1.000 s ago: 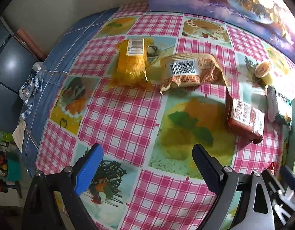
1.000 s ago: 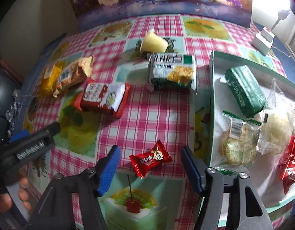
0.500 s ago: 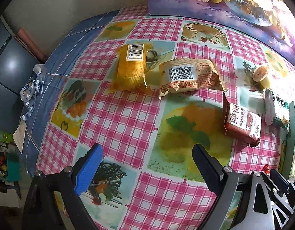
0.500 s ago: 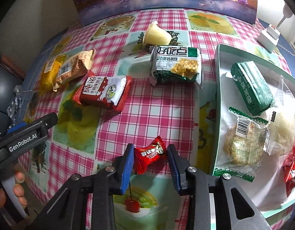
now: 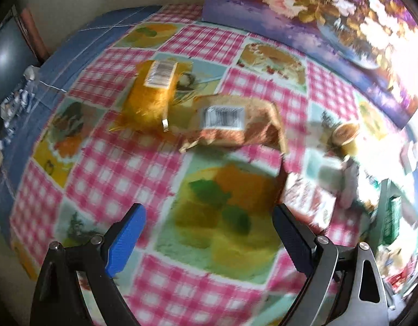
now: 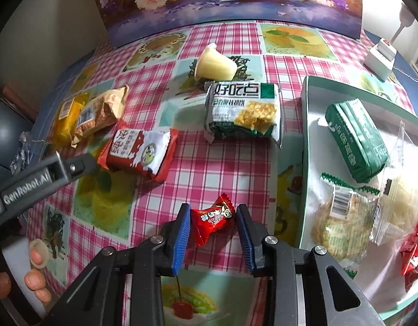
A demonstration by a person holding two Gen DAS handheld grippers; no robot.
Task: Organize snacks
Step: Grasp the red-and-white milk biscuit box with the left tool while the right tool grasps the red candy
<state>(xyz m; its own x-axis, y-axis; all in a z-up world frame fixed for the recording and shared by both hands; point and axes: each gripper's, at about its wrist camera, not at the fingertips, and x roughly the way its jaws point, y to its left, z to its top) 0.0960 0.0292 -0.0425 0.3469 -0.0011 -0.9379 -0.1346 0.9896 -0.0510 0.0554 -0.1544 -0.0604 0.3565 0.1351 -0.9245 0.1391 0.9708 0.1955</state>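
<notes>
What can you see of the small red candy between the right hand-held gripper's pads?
The small red candy is a glossy red foil-like wrapper with white and yellow print and a round logo, its ends crimped and flared. It lies tilted on the checked tablecloth, just left of the green tray. The right hand-held gripper has just been closing on it: both blue pads press its sides. Whether it has left the cloth cannot be told.

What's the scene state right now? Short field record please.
right gripper: fingers just closed on the small red candy, candy on the tablecloth
left gripper: open, nothing between fingers
tray: green packet, two clear-wrapped pastries, red wrappers at edge
loose on tablecloth: red-and-white packet, green-and-white cracker pack, jelly cup, brown packet, yellow packet
</notes>
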